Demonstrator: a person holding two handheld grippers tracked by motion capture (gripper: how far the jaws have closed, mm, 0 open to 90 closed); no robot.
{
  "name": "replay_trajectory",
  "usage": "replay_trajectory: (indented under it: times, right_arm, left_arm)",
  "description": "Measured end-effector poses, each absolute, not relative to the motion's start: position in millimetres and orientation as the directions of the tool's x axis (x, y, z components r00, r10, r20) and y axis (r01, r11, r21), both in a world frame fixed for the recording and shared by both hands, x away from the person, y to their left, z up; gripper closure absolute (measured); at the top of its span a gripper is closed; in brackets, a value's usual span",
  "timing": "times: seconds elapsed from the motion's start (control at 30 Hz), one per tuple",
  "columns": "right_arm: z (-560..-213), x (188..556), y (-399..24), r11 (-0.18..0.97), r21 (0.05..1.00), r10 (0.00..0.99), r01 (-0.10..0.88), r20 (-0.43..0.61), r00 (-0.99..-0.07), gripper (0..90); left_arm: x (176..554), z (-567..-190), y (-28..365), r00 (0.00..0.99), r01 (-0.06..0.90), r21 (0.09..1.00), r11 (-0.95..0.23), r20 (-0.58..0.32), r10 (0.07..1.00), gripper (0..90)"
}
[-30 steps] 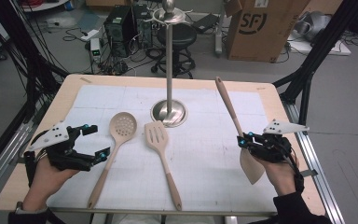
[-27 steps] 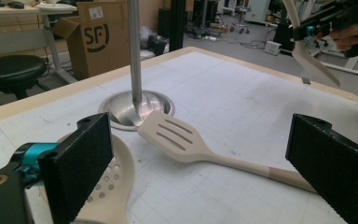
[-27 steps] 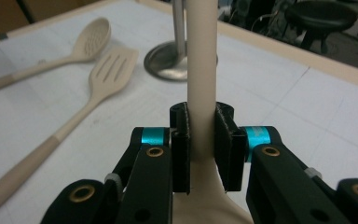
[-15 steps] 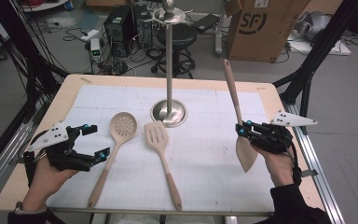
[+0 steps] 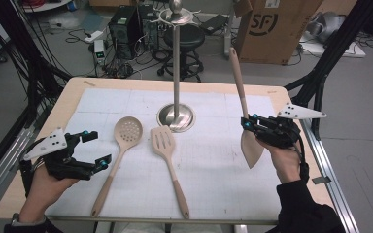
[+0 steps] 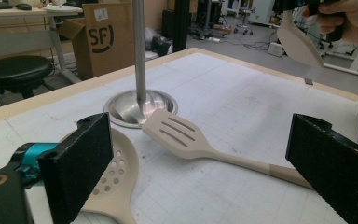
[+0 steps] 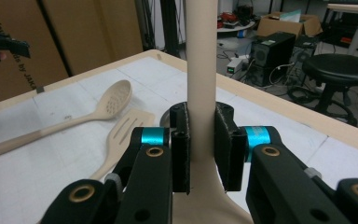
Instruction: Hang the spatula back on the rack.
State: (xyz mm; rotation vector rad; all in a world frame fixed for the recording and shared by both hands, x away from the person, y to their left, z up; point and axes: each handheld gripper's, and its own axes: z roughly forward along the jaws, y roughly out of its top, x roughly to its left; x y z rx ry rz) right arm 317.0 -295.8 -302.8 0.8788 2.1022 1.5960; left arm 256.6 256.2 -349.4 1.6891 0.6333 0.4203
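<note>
Gridded mat (image 5: 209, 160) on wooden table (image 5: 73, 97)

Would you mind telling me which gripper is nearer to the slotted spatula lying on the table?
Left. The left gripper sits open just beyond the perforated spoon from the slotted spatula; the right gripper is lifted at the table's far side, holding another spatula.
</note>
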Motion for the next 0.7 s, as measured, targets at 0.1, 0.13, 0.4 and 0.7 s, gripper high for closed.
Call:
replay_trajectory:
  times: [0.1, 0.13, 0.4, 0.7]
  right_arm:
    - [-297.9, 320.6, -290.6, 0.18, 0.949, 0.658, 0.259, 0.079, -0.749, 78.9]
    - [-296.3, 321.7, -288.8, 0.184, 0.948, 0.656, 0.258, 0.077, -0.751, 78.8]
    - [-288.4, 333.5, -279.2, 0.188, 0.951, 0.643, 0.246, 0.07, -0.763, 78.9]
    - [-284.5, 344.9, -273.2, 0.181, 0.953, 0.637, 0.243, 0.075, -0.767, 78.8]
  left_arm:
    - [256.2, -349.3, 256.7, 0.785, 0.181, 0.975, -0.128, -0.065, 0.617, 7.8]
    - [256.1, -349.3, 256.7, 0.784, 0.181, 0.975, -0.128, -0.064, 0.617, 7.8]
    - [254.9, -348.2, 257.8, 0.784, 0.178, 0.976, -0.125, -0.064, 0.617, 7.8]
    - [253.2, -348.1, 260.3, 0.781, 0.178, 0.976, -0.124, -0.063, 0.622, 7.8]
